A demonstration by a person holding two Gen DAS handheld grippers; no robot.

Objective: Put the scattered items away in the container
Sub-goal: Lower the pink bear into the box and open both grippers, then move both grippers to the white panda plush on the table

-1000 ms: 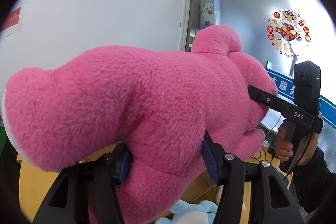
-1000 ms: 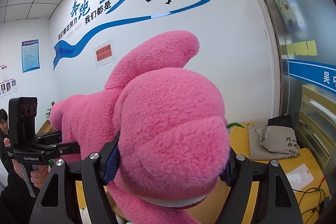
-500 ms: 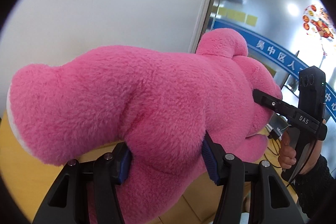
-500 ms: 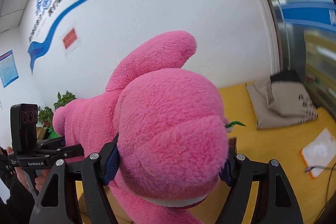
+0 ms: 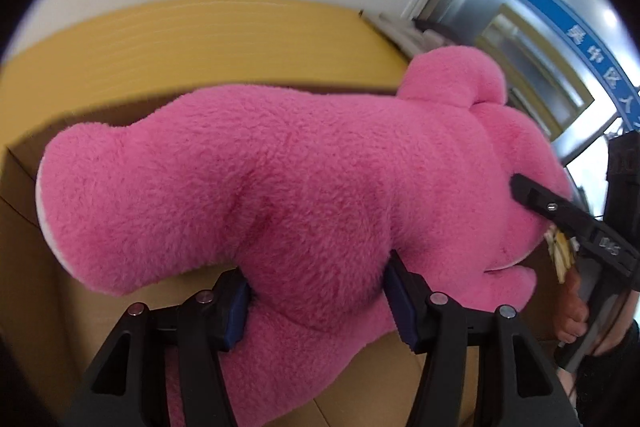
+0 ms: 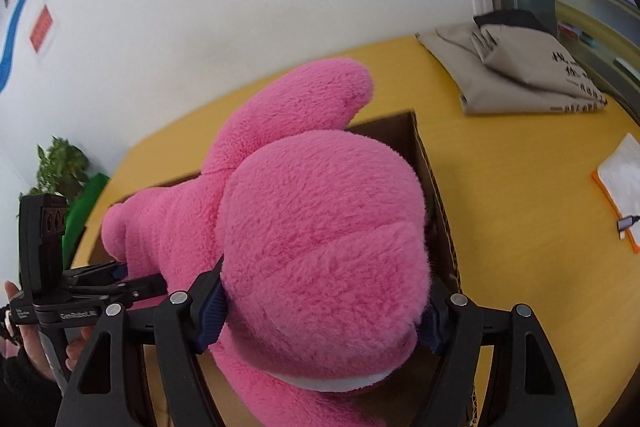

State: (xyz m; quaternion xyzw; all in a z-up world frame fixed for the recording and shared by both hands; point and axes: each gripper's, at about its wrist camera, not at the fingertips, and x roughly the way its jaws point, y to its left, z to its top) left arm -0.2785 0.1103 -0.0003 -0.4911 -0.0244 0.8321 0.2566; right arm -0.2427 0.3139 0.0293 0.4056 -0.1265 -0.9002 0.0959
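A big pink plush bear (image 5: 304, 195) is held by both grippers over an open cardboard box (image 5: 24, 211). My left gripper (image 5: 316, 303) is shut on the bear's body. My right gripper (image 6: 320, 311) is shut on the bear's head (image 6: 320, 227). The box (image 6: 434, 195) lies right under the bear in the right wrist view. The right gripper also shows in the left wrist view (image 5: 560, 219), clamped on the head. The bear hides most of the box's inside.
The box stands on a yellow table (image 6: 520, 187) against a white wall. A folded beige bag (image 6: 516, 67) lies at the back right, a white-and-orange pad (image 6: 624, 183) with a cable at the right. A green plant (image 6: 60, 167) stands at the left.
Both grippers have tilted down and lowered the bear from wall height to just over the open box. Both grips stay the same.
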